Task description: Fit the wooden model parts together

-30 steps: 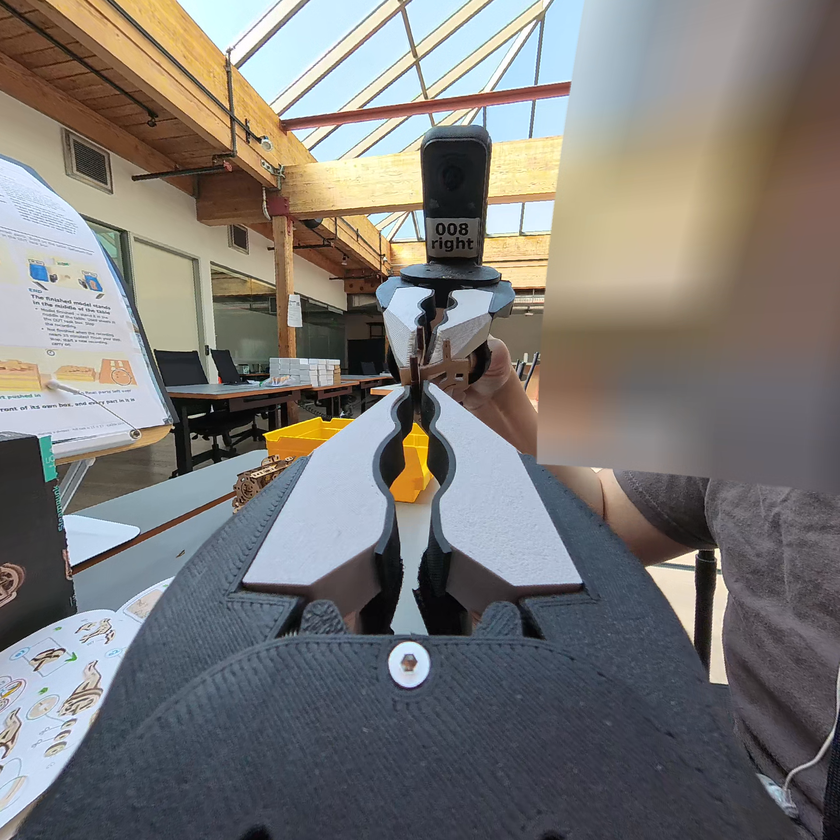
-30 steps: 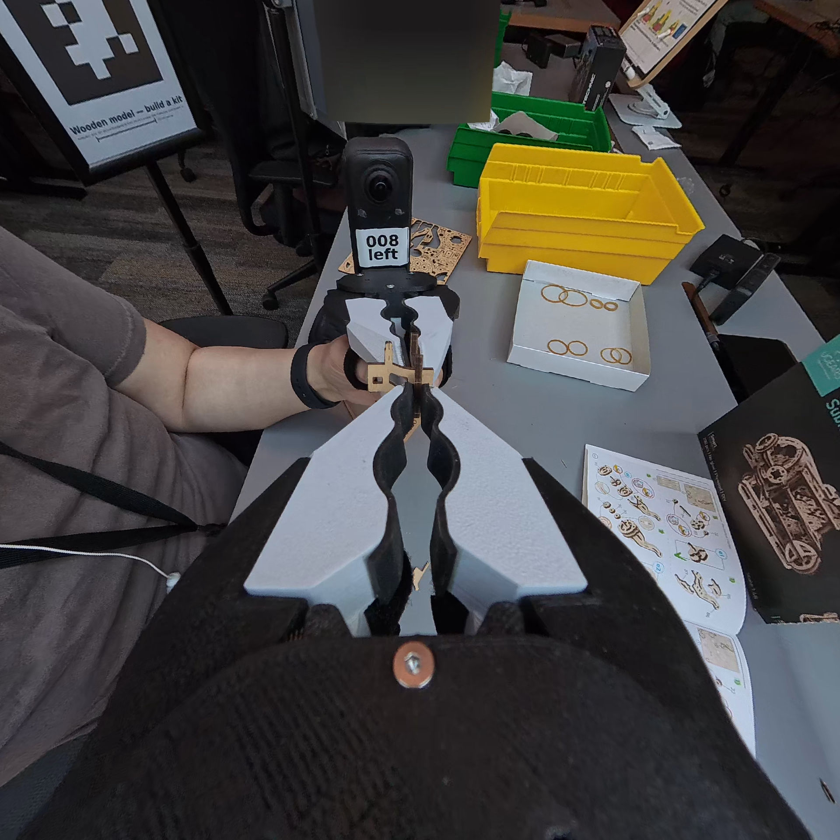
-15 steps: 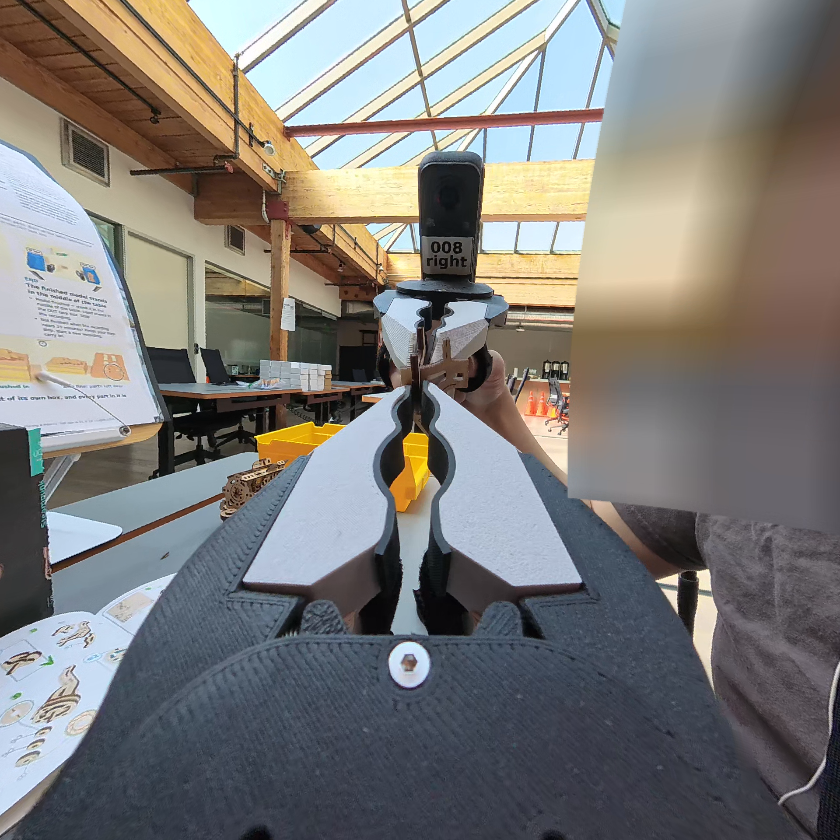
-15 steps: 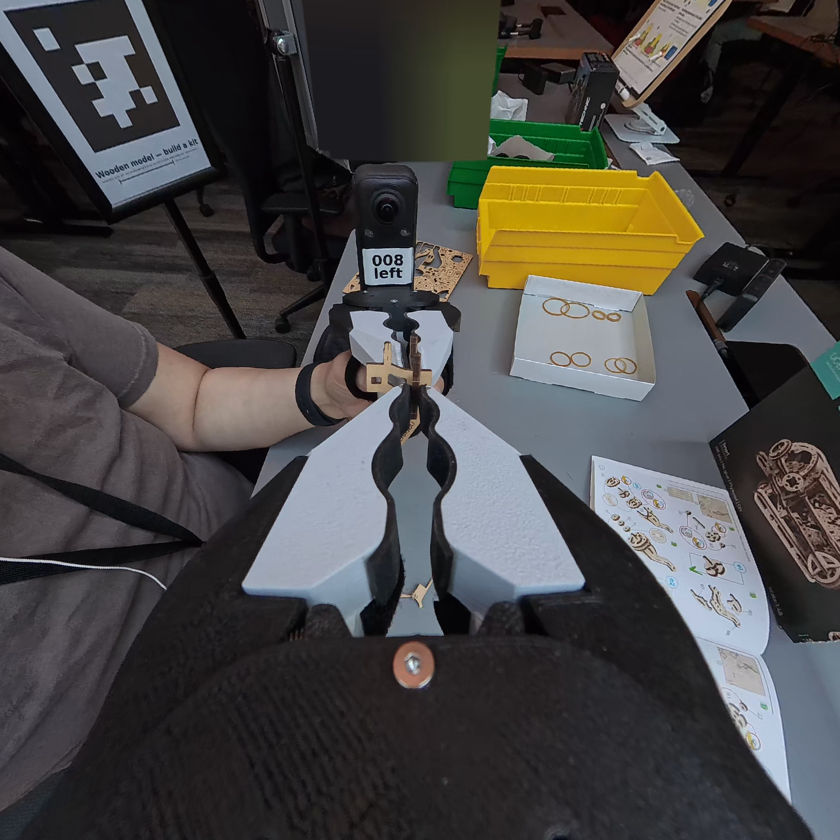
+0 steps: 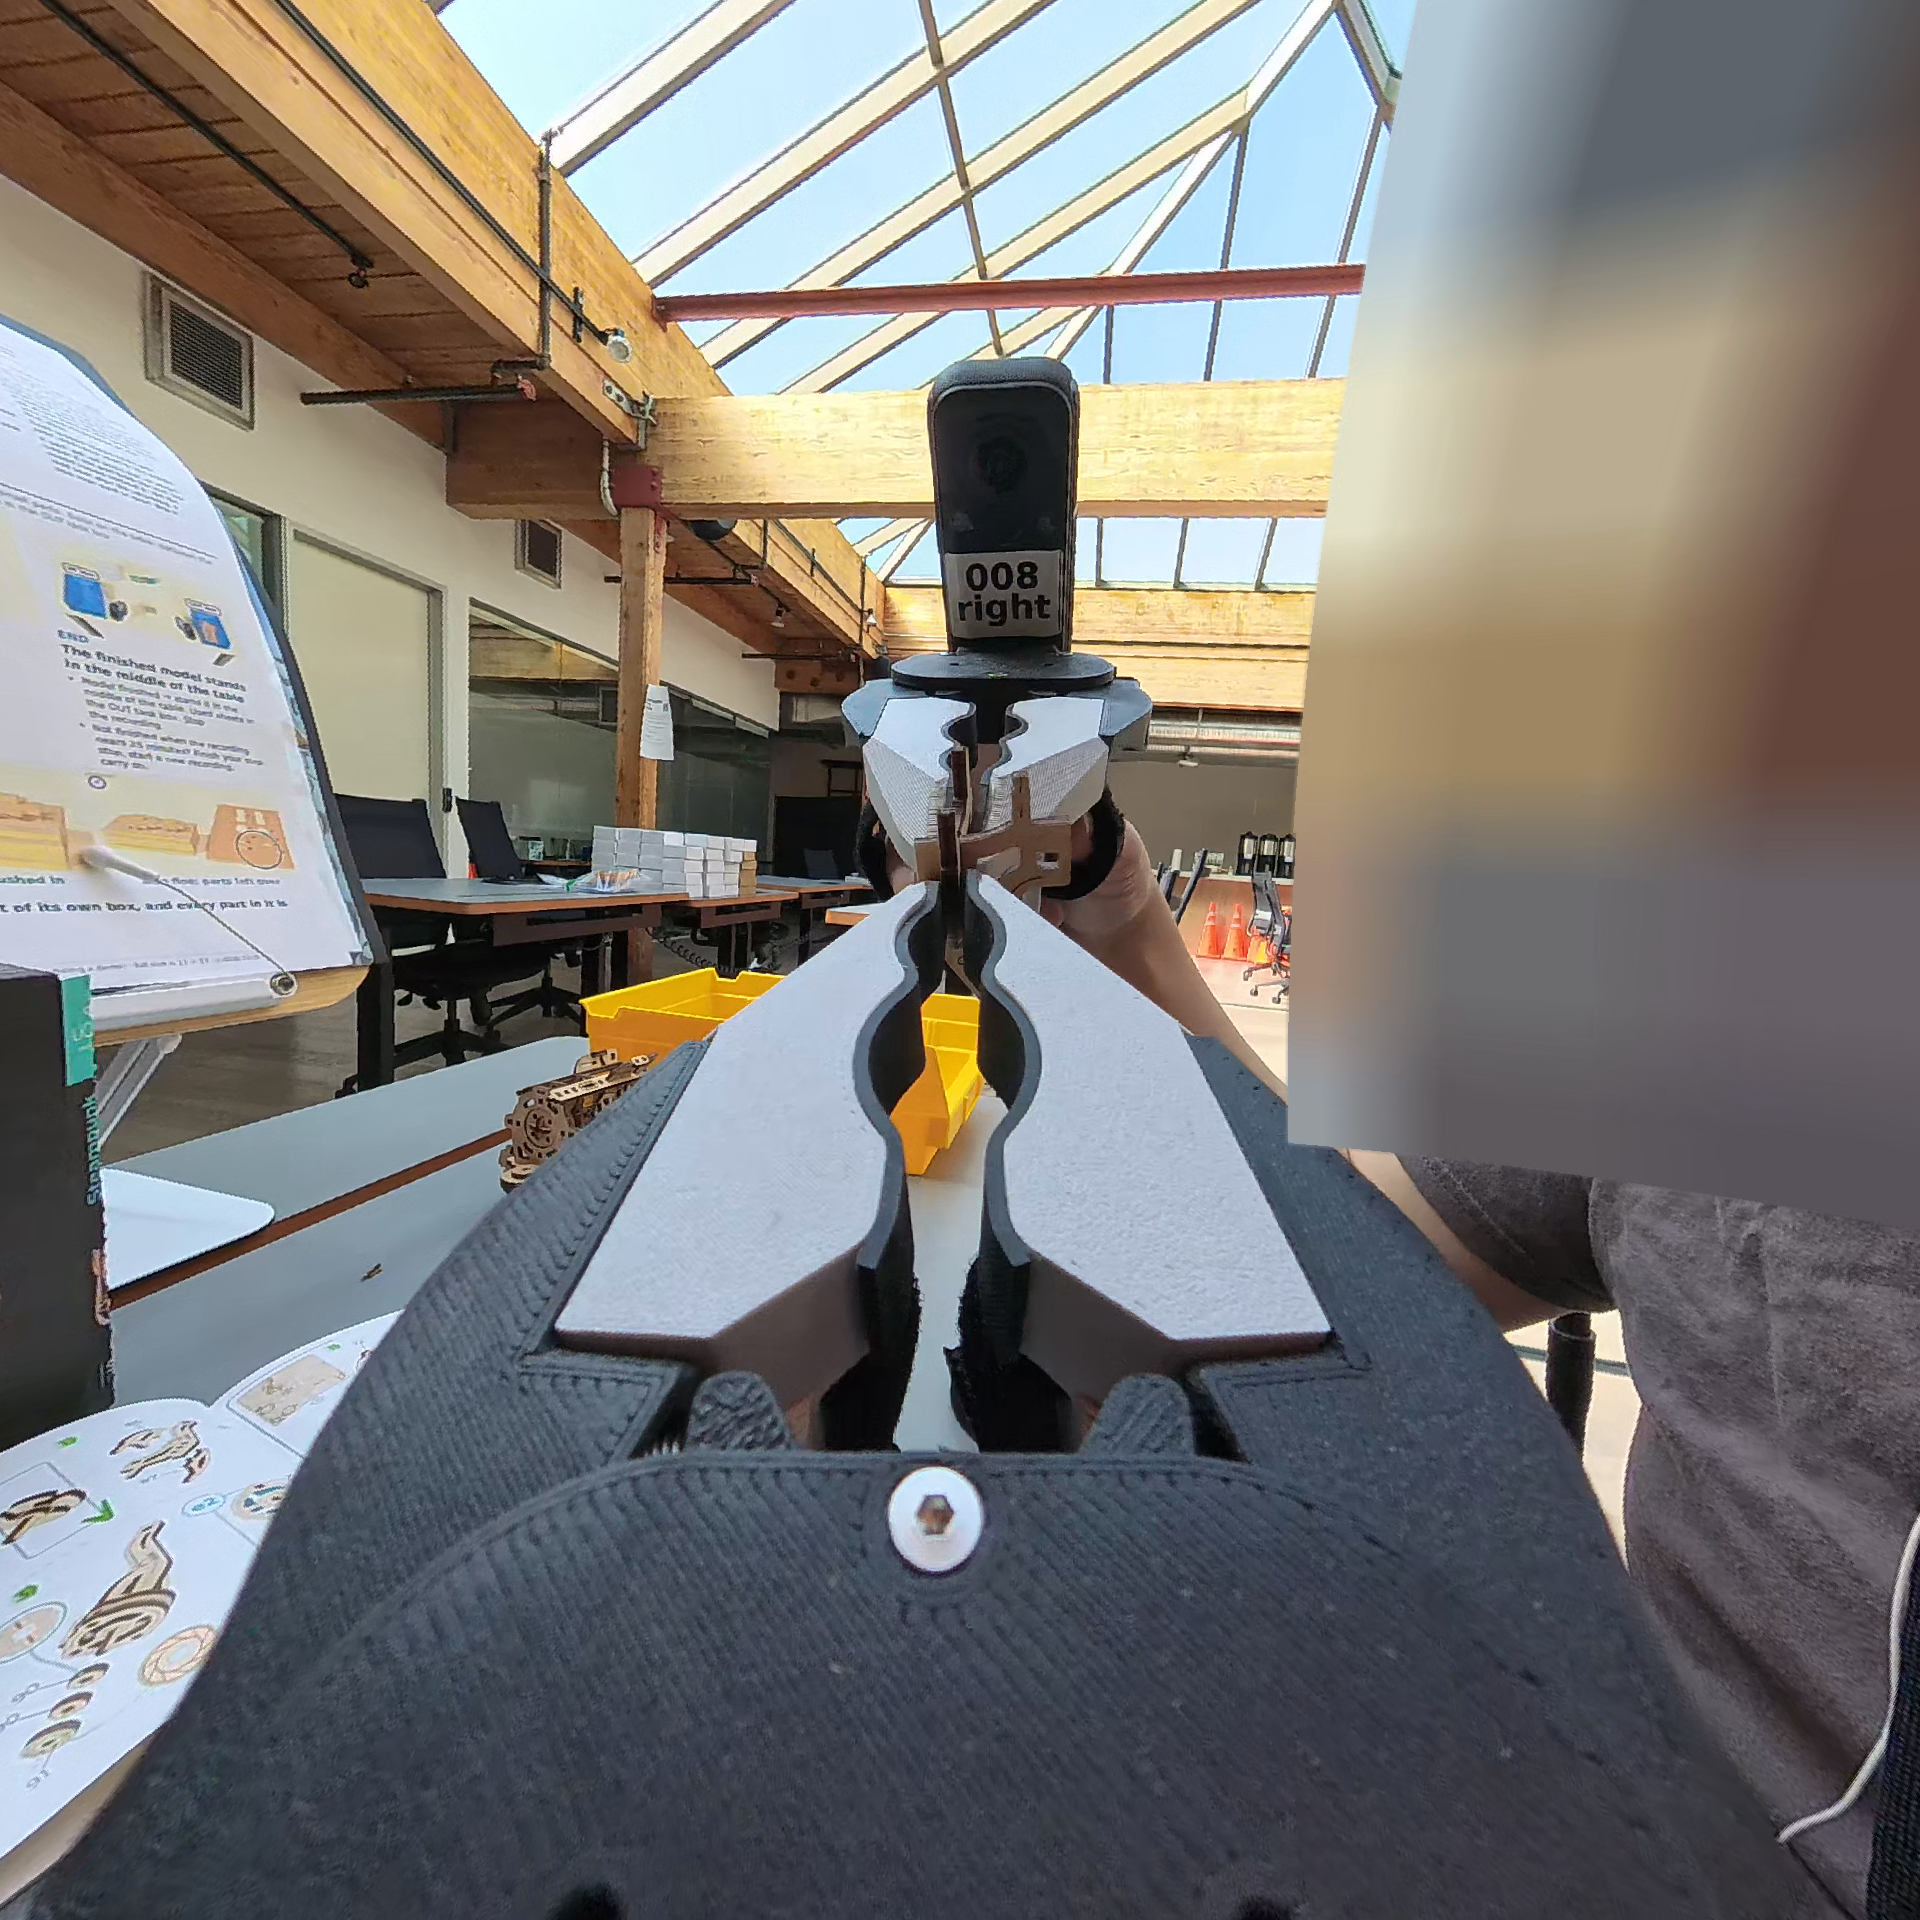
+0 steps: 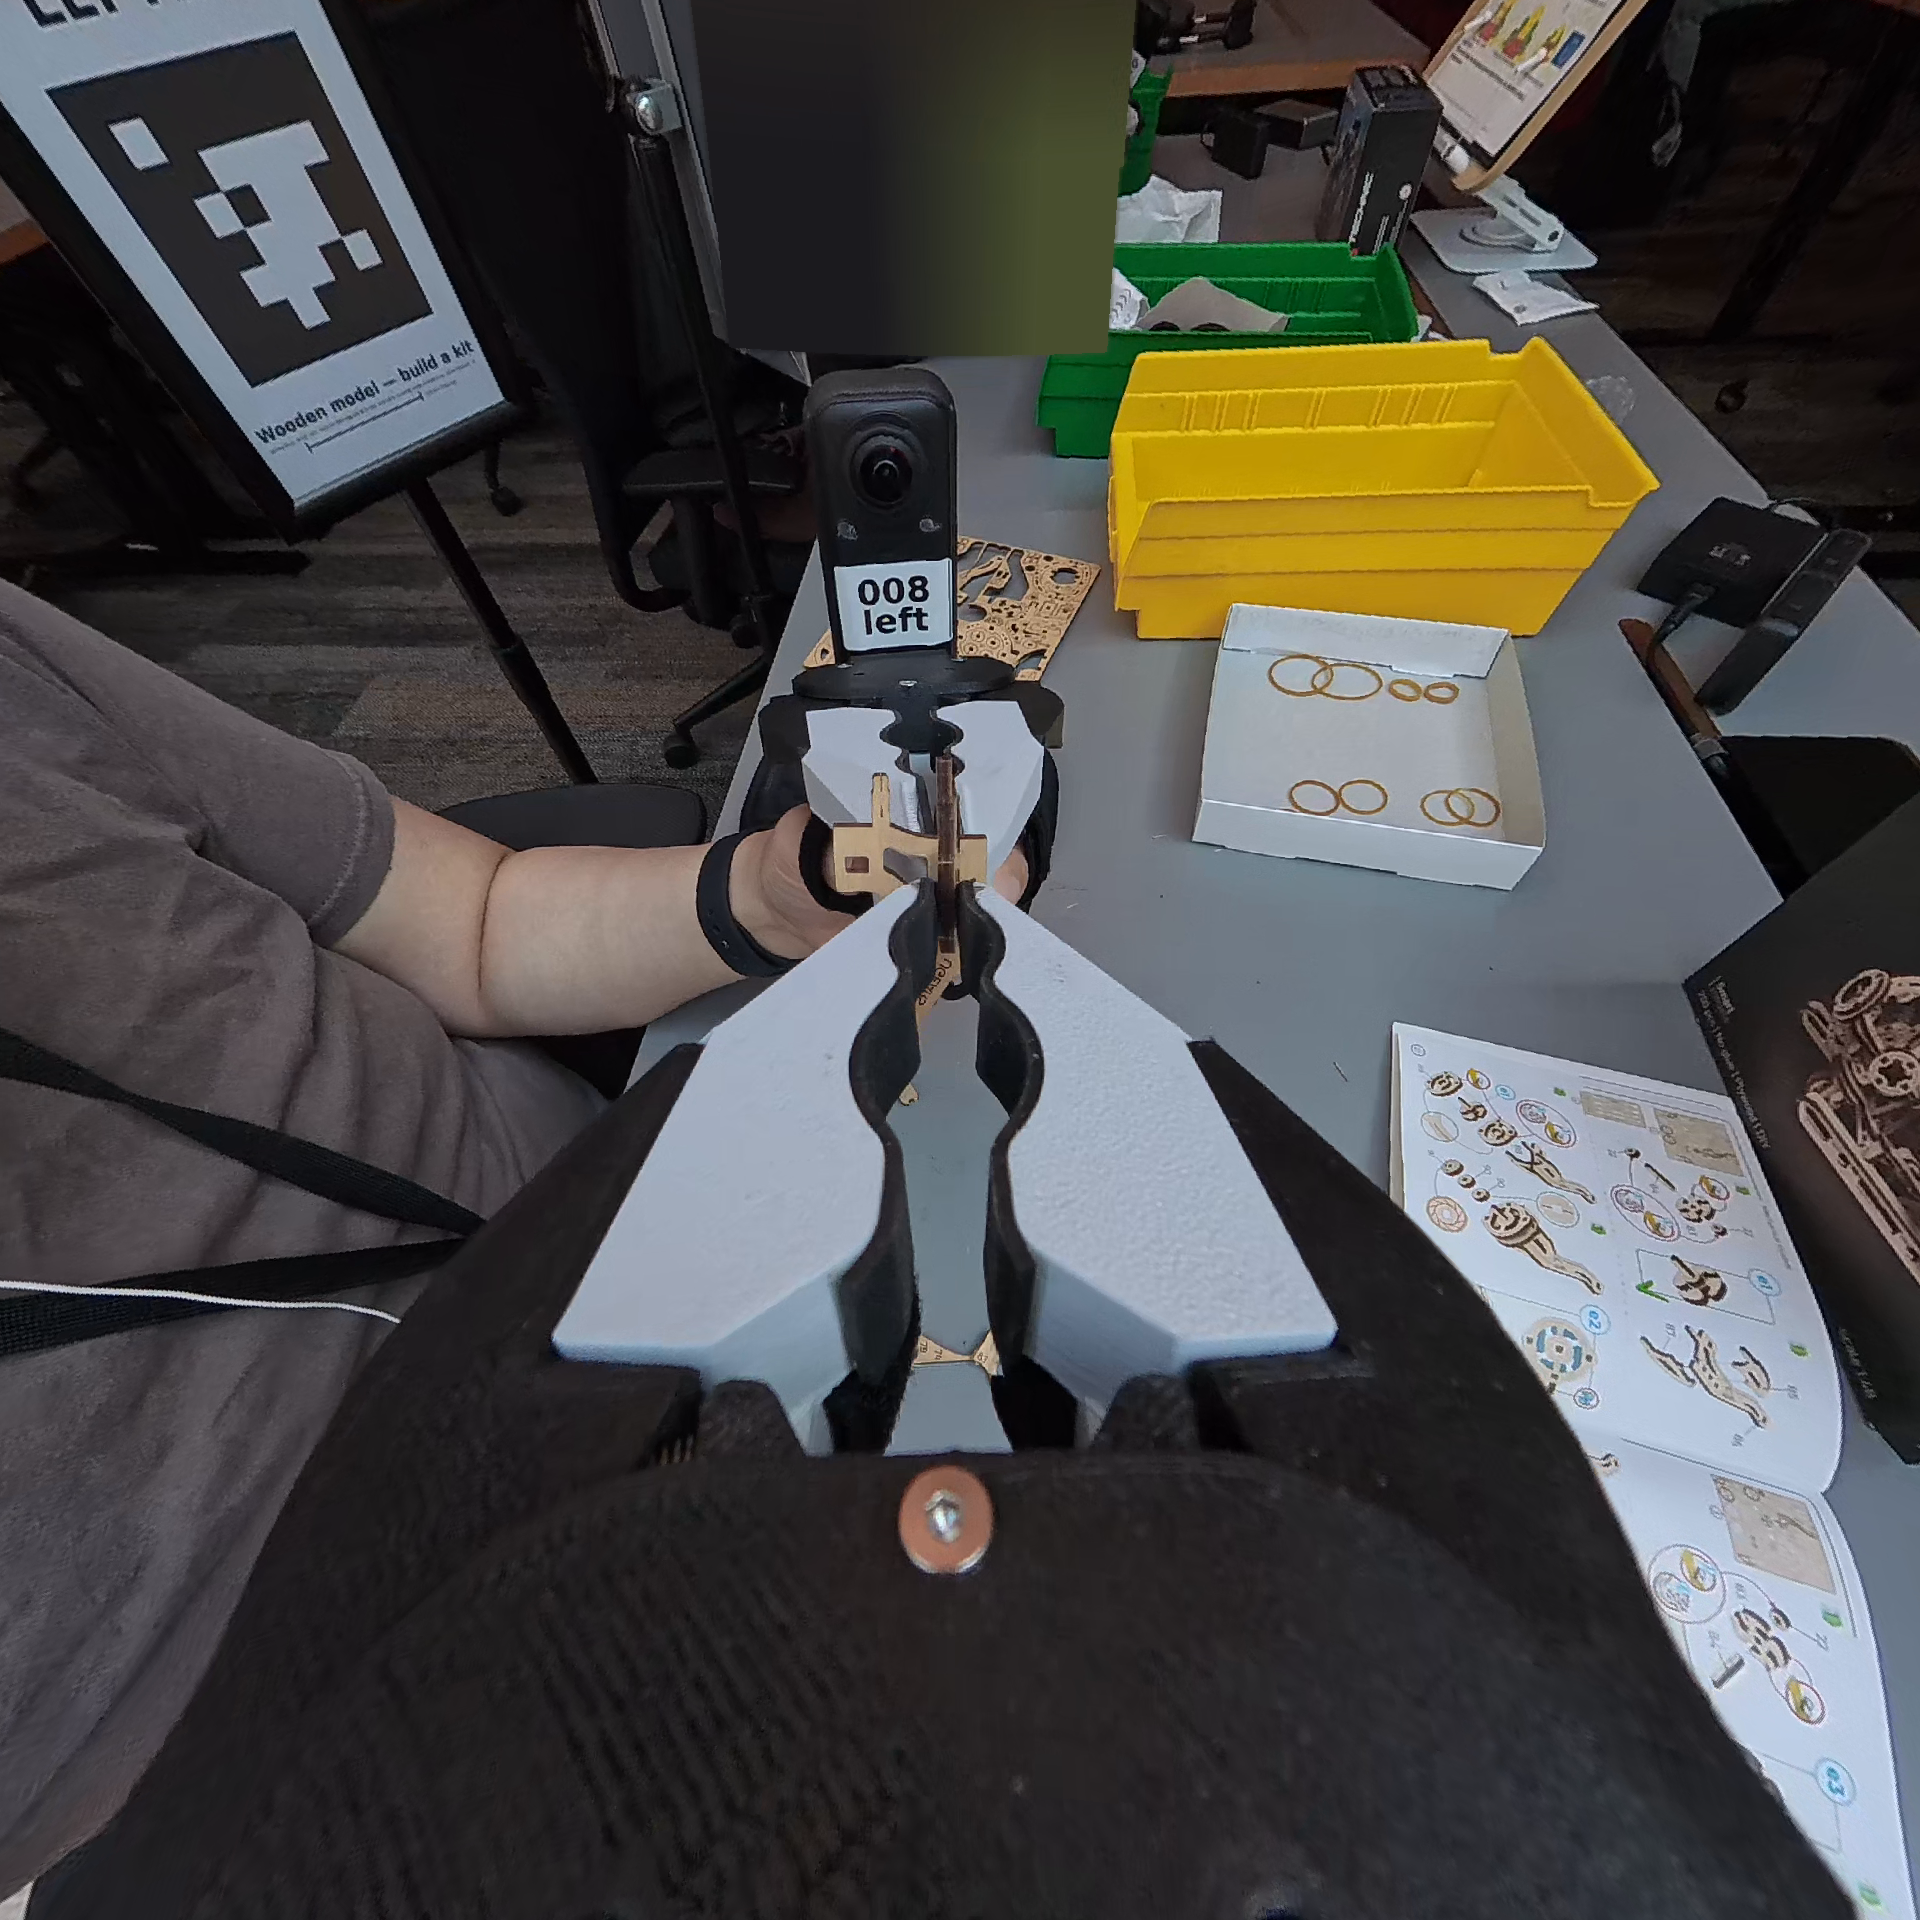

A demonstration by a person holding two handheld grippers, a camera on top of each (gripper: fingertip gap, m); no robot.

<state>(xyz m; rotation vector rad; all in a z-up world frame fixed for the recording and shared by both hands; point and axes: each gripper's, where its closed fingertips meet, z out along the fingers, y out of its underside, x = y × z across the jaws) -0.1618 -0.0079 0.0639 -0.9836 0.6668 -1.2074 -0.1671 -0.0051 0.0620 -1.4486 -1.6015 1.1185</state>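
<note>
My left gripper (image 5: 951, 899) and right gripper (image 6: 940, 904) face each other tip to tip above the grey table (image 6: 1299, 956), both shut. Each pinches thin wooden model parts seen edge-on between its fingers. A dark vertical wooden slat (image 6: 945, 821) runs between the two sets of tips. A pale flat cross-shaped wooden part (image 6: 868, 857) sits across it, and it also shows in the left wrist view (image 5: 1023, 847). I cannot tell which gripper holds which piece. The opposite right gripper (image 5: 971, 821) and left gripper (image 6: 928, 831) show in each view, held by hands.
On the table are a yellow bin (image 6: 1371, 488), a green bin (image 6: 1247, 312), a white tray (image 6: 1371, 831) of rubber bands, a punched wooden sheet (image 6: 1029, 592), an instruction booklet (image 6: 1621, 1247), a black box (image 6: 1829, 1122) and an assembled wooden model (image 5: 566, 1107). The person's body is close by. Both grippers' tips are close together, under 4 cm apart.
Both grippers stay shut and tip to tip on the joined wooden parts. The pair has drifted slightly and both views have shifted a little.
</note>
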